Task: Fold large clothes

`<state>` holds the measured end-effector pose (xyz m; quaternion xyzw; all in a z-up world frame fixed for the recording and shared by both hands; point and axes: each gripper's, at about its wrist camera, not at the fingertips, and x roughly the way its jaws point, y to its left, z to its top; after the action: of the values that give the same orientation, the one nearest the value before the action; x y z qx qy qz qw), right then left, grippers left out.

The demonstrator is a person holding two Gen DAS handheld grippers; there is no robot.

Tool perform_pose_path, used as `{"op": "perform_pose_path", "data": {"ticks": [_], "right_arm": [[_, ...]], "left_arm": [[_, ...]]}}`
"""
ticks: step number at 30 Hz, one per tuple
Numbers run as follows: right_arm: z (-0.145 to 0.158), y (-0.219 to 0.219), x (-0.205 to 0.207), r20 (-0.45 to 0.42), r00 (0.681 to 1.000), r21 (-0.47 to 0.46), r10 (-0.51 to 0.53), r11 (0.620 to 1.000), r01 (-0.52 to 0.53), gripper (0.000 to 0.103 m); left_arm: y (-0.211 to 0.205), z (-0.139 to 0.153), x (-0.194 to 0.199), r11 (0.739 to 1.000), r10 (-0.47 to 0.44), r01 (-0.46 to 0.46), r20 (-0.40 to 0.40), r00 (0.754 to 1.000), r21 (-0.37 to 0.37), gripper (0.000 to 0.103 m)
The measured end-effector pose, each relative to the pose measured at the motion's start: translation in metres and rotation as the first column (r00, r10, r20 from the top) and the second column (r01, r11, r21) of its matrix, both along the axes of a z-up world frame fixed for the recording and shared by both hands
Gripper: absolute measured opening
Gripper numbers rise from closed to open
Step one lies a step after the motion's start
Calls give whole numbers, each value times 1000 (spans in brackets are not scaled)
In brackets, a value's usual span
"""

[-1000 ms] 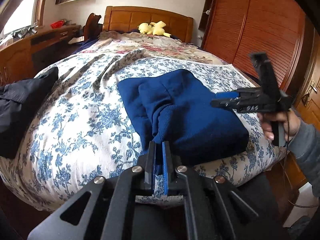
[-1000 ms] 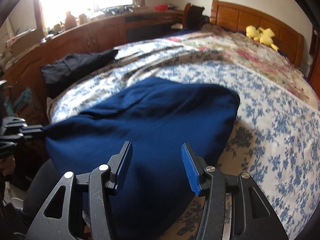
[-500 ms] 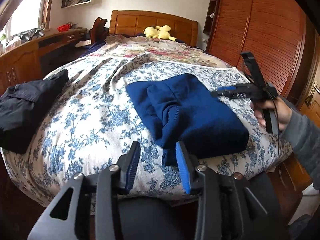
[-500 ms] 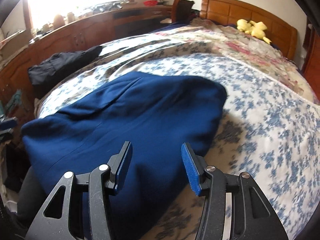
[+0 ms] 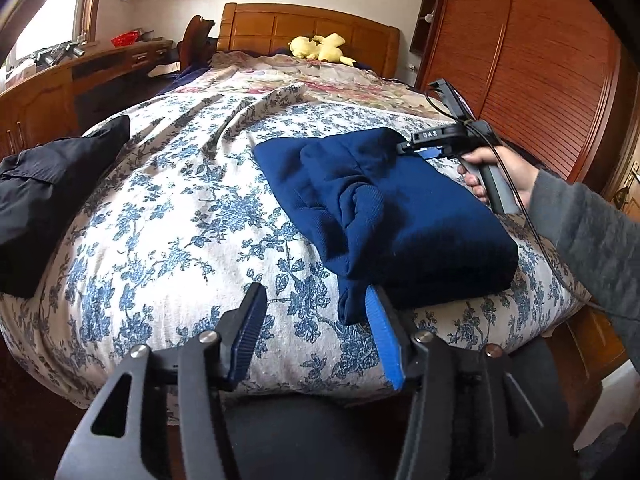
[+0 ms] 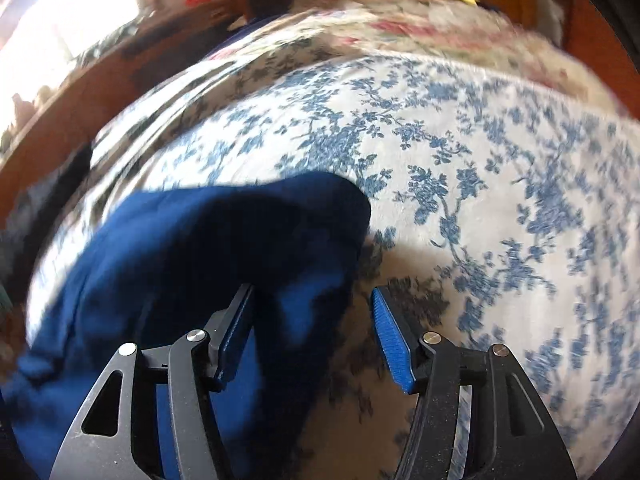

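Beside the folded sweater (image 5: 384, 208) lies a black garment (image 5: 44, 188).

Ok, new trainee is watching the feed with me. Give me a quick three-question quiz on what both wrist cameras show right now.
1. True or false: the left gripper is clamped on the blue garment.
2. Multiple choice: what lies at the headboard end of the bed? A) a yellow plush toy B) a laptop C) a red pillow
3. Short answer: what dark item lies at the bed's left edge in the left wrist view?

Key
1. False; its jaws stand open, nothing between them.
2. A, the yellow plush toy.
3. A black garment.
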<state>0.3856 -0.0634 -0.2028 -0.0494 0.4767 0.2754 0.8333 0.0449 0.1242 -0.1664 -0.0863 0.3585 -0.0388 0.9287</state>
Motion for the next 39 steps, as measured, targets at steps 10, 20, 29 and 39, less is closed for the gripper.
{"op": "perform_pose_path", "data": {"ticks": [10, 20, 29, 39], "right_arm": [[-11, -8, 22, -167, 986, 182, 17, 983, 14, 26], [68, -14, -41, 200, 977, 82, 70, 993, -88, 3], [47, -51, -27, 137, 991, -13, -2, 1000, 4, 3], [8, -49, -7, 38, 998, 15, -54, 998, 54, 30]], "left_arm": [[-7, -10, 8, 1000, -10, 10, -21, 1000, -5, 50], [-10, -13, 20, 999, -28, 27, -23, 999, -31, 50], [-13, -15, 36, 999, -22, 21, -20, 1000, -30, 50], [-17, -20, 47, 999, -20, 19, -32, 999, -43, 50]]}}
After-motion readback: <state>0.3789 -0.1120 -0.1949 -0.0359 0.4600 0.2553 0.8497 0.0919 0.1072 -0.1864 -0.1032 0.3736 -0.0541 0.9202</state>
